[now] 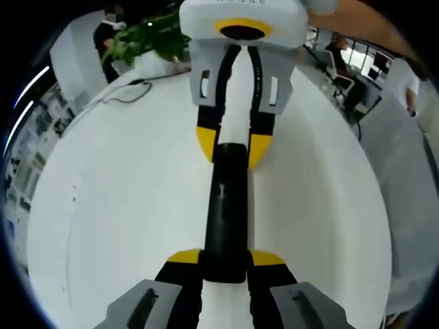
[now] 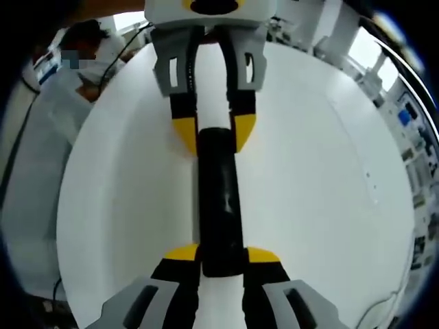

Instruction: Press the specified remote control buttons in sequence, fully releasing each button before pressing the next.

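Note:
A long black remote control point(image 1: 226, 205) is held level above the white round table point(image 1: 116, 205), gripped at both ends. In the left gripper view my left gripper point(image 1: 225, 259) is shut on its near end, yellow-tipped fingers on either side. My right gripper point(image 1: 229, 147) comes in from the top and is shut on the far end. The right gripper view mirrors this: the remote point(image 2: 219, 199) runs up the middle, my right gripper point(image 2: 221, 255) clamps the near end and my left gripper point(image 2: 214, 133) the far end. The buttons are too dark to make out.
A green plant point(image 1: 147, 38) and a dark cable point(image 1: 123, 92) lie at the far edge of the table. A person point(image 2: 82, 75) sits beyond the table point(image 2: 329, 171) edge at the upper left of the right gripper view. Desks and windows stand behind.

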### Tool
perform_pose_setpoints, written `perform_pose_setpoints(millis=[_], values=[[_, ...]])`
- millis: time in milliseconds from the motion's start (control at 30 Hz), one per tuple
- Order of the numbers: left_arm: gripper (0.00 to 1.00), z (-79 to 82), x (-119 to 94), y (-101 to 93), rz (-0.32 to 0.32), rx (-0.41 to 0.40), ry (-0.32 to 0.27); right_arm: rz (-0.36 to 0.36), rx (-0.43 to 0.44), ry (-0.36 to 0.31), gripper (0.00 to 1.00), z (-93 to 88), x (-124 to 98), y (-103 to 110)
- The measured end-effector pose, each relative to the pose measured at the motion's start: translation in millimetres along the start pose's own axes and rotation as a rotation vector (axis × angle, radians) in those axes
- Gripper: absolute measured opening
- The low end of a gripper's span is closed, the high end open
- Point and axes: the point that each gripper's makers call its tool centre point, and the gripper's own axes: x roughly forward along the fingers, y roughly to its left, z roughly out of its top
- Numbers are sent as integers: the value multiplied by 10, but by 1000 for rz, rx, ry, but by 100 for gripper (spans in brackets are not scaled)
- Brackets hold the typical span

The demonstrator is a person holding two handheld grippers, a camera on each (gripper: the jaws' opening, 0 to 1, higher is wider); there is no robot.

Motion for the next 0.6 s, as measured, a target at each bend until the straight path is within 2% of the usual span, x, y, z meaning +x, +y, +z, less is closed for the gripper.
perform_pose_setpoints(millis=[133, 600], values=[[23, 24, -33, -82, 0, 6, -2, 3, 5, -3, 20, -13, -24, 57], [23, 69, -97, -494, -12, 23, 4, 7, 0, -8, 20, -2, -165, 552]])
